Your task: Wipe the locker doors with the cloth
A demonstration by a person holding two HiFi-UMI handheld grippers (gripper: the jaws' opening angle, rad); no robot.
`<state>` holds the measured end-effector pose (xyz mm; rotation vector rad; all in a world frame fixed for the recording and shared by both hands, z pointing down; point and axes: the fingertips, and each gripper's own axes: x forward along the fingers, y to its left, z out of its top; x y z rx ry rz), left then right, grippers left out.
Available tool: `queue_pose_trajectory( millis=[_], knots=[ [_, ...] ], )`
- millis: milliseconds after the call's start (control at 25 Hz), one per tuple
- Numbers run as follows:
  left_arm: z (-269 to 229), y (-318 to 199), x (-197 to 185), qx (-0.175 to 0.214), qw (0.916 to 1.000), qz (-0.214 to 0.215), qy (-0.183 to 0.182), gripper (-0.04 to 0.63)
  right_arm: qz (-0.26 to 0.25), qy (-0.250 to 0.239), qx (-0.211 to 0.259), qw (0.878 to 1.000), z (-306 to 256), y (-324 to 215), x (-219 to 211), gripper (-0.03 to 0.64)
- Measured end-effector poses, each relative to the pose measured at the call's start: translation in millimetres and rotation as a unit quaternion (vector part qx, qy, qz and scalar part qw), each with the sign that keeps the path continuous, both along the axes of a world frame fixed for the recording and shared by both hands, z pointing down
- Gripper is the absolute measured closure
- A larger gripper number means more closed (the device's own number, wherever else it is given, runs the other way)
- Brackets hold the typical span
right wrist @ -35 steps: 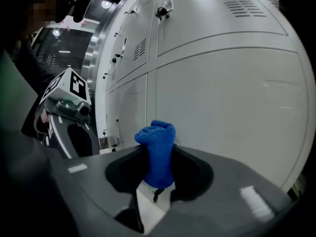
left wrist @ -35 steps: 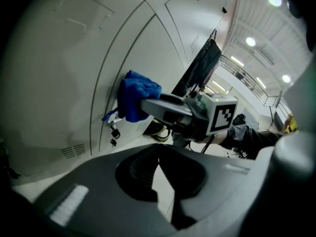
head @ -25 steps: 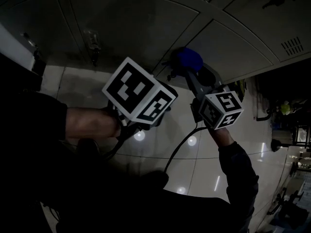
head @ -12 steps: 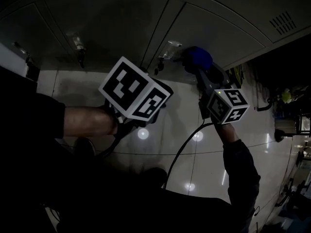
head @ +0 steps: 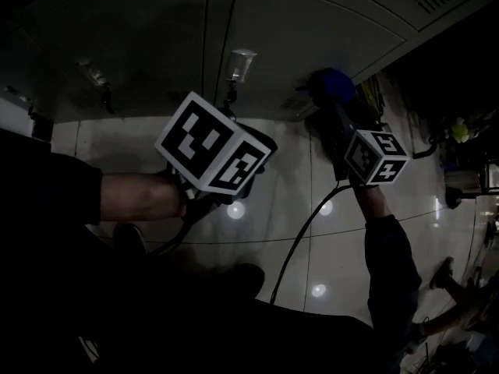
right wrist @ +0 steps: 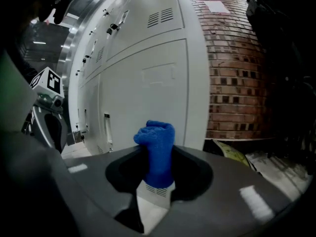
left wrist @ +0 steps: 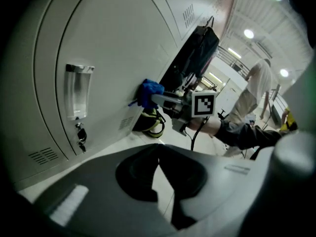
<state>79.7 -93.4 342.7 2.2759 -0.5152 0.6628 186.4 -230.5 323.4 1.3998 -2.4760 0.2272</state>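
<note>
Right hand-held gripper (right wrist: 156, 177) is clamped tight on a bunched blue terry cloth (right wrist: 157, 142). The wad pokes past the jaws and presses low against the pale grey metal locker doors (left wrist: 113, 48). Left hand-held gripper (left wrist: 159, 154) is closed tip to tip, empty, clear of the doors.

Risks, my judgement:
- small wad, so a tilted stroke could scrape the paint with the jaw tips
- drag could tug the cloth loose
- the clear plastic door handle with hanging key (left wrist: 78, 90) could snag it

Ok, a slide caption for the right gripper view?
Held in the right tongs, a bunched blue cloth faces white locker doors beside a brick wall.
</note>
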Motion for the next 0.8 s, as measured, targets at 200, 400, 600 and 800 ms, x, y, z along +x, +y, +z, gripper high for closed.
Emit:
queue_pose_trajectory(
  millis=[200,400,600,800],
  knots=[
    [4.1,2.9,10.8,-0.004,1.0,0.008,-0.003,0.615,0.039,-0.004,-0.009,0.999,8.4,-3.4,37.9,0.492],
    [6.0,0.3,10.0,-0.004,1.0,0.004,-0.006,0.615,0.052,-0.007,-0.018,0.998,14.3,-1.5,47.7,0.492],
    [7.2,0.9,3.2,-0.005,1.0,0.002,-0.007,0.615,0.044,-0.019,-0.02,0.999,10.4,6.2,29.0,0.492],
    [6.0,3.6,-13.8,-0.008,0.9999,-0.005,-0.008,0.616,0.013,-0.017,-0.019,1.0,12.7,23.1,-13.4,0.492]
  ],
)
